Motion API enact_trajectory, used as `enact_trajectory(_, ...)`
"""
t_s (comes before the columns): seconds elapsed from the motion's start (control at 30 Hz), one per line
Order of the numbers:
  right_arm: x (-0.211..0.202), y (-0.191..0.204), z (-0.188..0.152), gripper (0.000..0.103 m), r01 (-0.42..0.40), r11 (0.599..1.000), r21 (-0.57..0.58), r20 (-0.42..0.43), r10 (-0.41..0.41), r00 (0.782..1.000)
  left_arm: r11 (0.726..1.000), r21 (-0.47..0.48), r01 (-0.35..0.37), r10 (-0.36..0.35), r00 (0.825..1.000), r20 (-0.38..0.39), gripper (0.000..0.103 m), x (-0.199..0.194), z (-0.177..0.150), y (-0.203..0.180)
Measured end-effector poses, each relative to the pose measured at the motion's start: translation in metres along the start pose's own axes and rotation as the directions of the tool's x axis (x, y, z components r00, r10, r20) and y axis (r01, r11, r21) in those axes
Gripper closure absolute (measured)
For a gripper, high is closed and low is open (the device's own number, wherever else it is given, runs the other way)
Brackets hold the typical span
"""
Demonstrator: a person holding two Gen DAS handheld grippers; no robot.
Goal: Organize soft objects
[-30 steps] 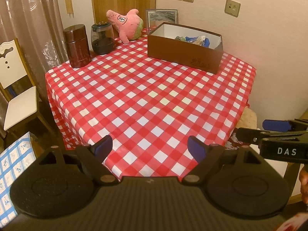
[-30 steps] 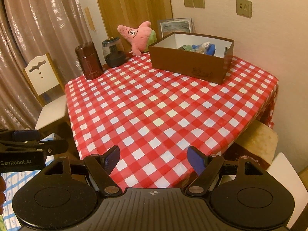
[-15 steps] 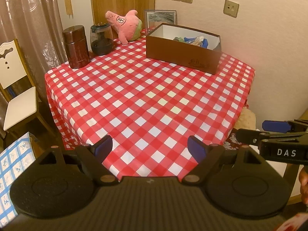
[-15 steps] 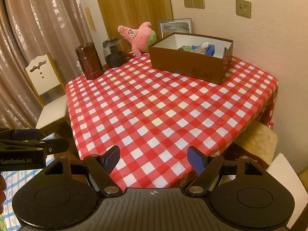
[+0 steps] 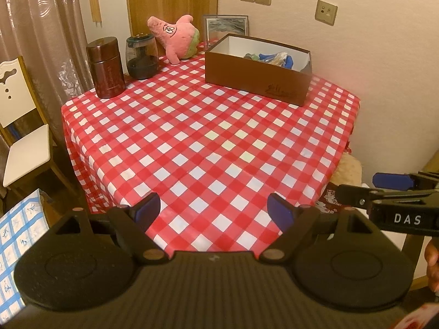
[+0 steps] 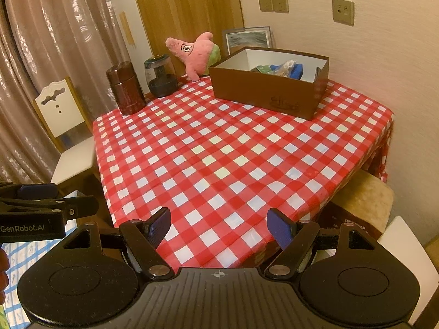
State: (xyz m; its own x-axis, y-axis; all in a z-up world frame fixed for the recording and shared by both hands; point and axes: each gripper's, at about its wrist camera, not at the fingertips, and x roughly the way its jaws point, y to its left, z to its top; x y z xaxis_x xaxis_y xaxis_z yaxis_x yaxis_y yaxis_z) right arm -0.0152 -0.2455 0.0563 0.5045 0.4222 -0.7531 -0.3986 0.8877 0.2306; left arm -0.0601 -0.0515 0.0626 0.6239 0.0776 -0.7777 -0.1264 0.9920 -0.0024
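A pink star-shaped plush toy (image 5: 175, 37) (image 6: 196, 53) leans at the far corner of the table. To its right stands an open brown box (image 5: 258, 78) (image 6: 263, 93) holding several soft items, blue and green among them (image 5: 270, 57) (image 6: 282, 68). My left gripper (image 5: 214, 209) hovers open over the table's near edge with nothing between its blue pads. My right gripper (image 6: 219, 223) is open too, over the same edge and empty. Each gripper shows at the side of the other's view.
A red-and-white checked cloth (image 5: 208, 142) covers the table. A brown canister (image 5: 105, 68) and a dark glass jar (image 5: 142, 57) stand at the far left corner, a framed picture (image 5: 226, 26) behind the box. A white chair (image 5: 19, 126) stands left; a cushioned stool (image 6: 367, 200) right.
The left wrist view has shifted slightly, with the table sitting a little higher in frame. Both grippers stay open and nothing on the table has moved.
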Motion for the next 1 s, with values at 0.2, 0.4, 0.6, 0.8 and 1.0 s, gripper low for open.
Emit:
enact_trajectory(0.2,0.0,0.0012,-0.0002,0.026,0.001,1.0,0.001,0.002,-0.001,1.0,1.0,0.001,0.001,-0.001,1.0,0.002,0.019,-0.0001,-0.0001,0.0)
enact_trajectory(0.4,-0.0012,-0.0005,-0.0005,0.026,0.0,1.0,0.001,0.002,0.0,1.0,1.0,0.002,0.002,-0.002,1.0,0.002,0.019,0.0,-0.0007,-0.0001)
enact_trajectory(0.6,-0.004,0.0012,-0.0016,0.026,0.005,1.0,0.005,0.005,-0.005,1.0,1.0,0.007,0.009,-0.009,1.0,0.007,0.019,-0.0032,0.0002,0.0007)
enact_trajectory(0.8,-0.0036,0.0,-0.0013,0.026,0.004,1.0,0.003,0.005,-0.004,1.0,1.0,0.008,0.011,-0.011,1.0,0.008,0.019,-0.0028,0.001,0.0009)
enact_trajectory(1.0,-0.0035,-0.0006,-0.0011,0.026,0.003,1.0,0.004,0.005,-0.003,1.0,1.0,0.008,0.011,-0.011,1.0,0.009,0.019,-0.0023,0.0009,0.0003)
